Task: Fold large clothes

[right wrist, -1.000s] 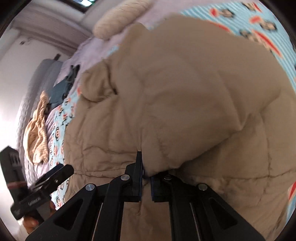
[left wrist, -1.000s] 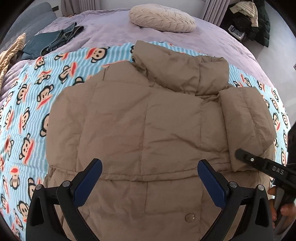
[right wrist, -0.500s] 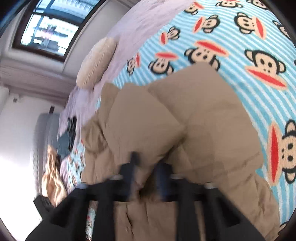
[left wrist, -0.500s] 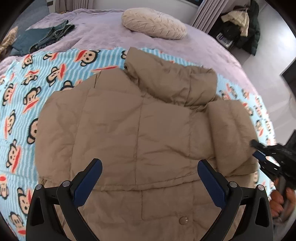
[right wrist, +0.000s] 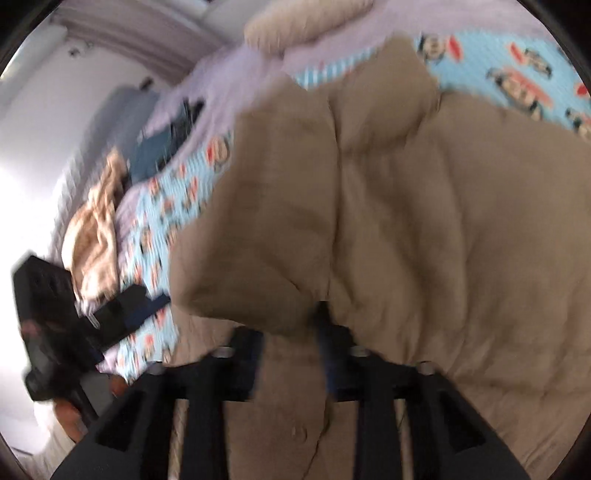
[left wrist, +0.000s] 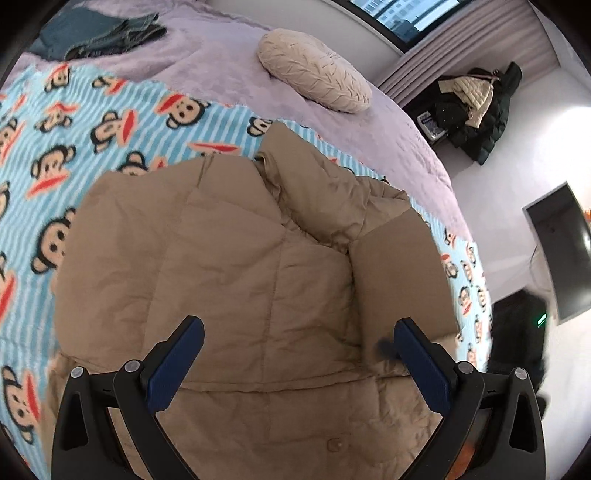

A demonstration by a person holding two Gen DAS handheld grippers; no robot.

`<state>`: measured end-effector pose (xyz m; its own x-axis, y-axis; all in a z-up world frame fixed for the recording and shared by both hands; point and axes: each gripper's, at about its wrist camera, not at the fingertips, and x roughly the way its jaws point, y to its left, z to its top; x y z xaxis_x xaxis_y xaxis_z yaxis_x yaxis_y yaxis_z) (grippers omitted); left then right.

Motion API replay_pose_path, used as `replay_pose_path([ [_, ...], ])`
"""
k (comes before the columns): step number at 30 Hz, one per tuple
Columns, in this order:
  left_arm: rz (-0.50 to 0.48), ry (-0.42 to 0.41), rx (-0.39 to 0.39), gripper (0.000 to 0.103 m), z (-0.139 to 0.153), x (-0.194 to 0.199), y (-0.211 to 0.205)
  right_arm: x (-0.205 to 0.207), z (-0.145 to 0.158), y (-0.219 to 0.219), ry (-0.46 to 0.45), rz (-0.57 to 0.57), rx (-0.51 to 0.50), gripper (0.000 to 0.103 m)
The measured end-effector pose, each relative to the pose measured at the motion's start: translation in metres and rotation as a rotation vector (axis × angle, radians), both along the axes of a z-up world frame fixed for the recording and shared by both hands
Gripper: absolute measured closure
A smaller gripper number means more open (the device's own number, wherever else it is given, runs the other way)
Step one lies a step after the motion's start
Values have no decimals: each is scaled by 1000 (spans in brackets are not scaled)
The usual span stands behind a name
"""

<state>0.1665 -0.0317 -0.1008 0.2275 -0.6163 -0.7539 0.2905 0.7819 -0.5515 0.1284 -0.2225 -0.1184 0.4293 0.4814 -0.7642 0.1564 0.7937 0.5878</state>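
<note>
A tan puffer jacket (left wrist: 258, 277) lies spread on the monkey-print blanket (left wrist: 74, 147), collar toward the pillow. Its right sleeve (left wrist: 399, 277) is folded in over the body. My left gripper (left wrist: 295, 350) hovers open above the lower front, nothing between its blue pads. In the blurred right wrist view my right gripper (right wrist: 290, 343) is low over the jacket (right wrist: 424, 221). Its jaws are opening, and the sleeve's (right wrist: 266, 221) end sits loosely between the fingers. The left gripper (right wrist: 122, 314) shows there at the left edge, held by a hand (right wrist: 66, 417).
A cream pillow (left wrist: 314, 70) and folded jeans (left wrist: 99, 33) rest on the purple bedspread (left wrist: 221, 74) beyond the blanket. A beige knit garment (right wrist: 92, 229) lies at the bed's far side. Dark coats (left wrist: 476, 110) and a dark screen (left wrist: 565, 251) stand past the bed's right edge.
The right gripper, shut on the sleeve cuff a second ago, lifted it and has come back low over the jacket with its jaws parted. The left gripper swung right, still open.
</note>
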Motion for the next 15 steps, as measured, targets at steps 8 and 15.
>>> replay_pose_path([
  [8, -64, 84, -75, 0, -20, 4, -23, -71, -11, -67, 70, -149, 19, 45],
  [15, -116, 153, -62, 23, -47, 17, -62, -146, -30, -169, 75, -488, 211, 45],
])
